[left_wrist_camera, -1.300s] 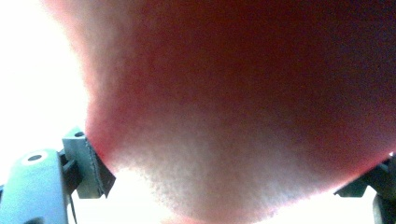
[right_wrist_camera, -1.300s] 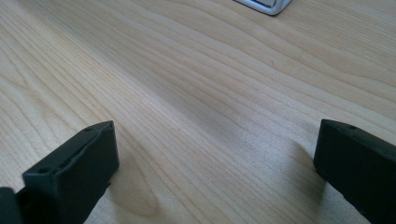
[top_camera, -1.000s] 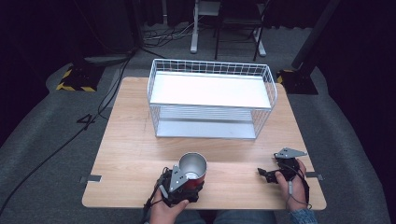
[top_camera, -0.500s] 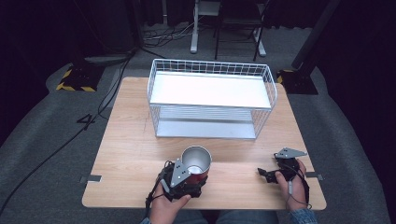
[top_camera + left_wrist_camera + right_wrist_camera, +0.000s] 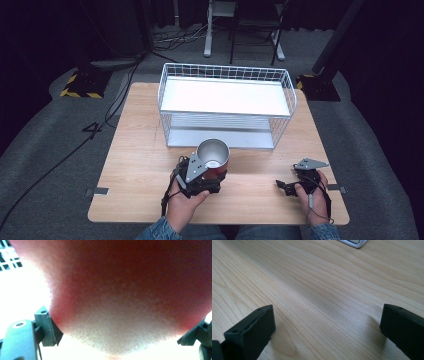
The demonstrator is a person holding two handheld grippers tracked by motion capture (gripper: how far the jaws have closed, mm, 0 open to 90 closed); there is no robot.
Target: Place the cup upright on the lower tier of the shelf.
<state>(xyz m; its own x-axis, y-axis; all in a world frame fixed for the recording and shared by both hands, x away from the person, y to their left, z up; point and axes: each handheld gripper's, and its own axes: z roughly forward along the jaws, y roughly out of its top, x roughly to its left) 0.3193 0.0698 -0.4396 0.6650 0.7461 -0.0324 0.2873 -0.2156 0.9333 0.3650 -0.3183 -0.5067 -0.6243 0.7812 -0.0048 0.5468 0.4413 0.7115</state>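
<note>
cup: one red cup (image 5: 213, 159) with a shiny metal inside, mouth up, held upright just in front of the wire rack's lower tier; probably kept level so it could go in without catching; whether its base had left the worktop could not be told from the high view
left claw: left claw (image 5: 206, 175) clenched on the cup's red wall, a jaw on each side; in the left gripper view the red wall (image 5: 120, 290) sat right against the lens with a black jaw at either edge; side grip suited a carry toward the rack
right claw: right claw (image 5: 285, 186) released, jaws wide apart with bare wood between them in the right gripper view (image 5: 324, 322); parked low at the near right of the worktop, well apart from the cup, likely out of the way
rack: one white wire rack (image 5: 227, 107), two tiers, at the far middle of the worktop; both tiers bare; open front faced the person, which suited loading from this side
worktop: one wooden worktop (image 5: 140, 165)
counts: cups one; racks one; claws two; hands two
</note>
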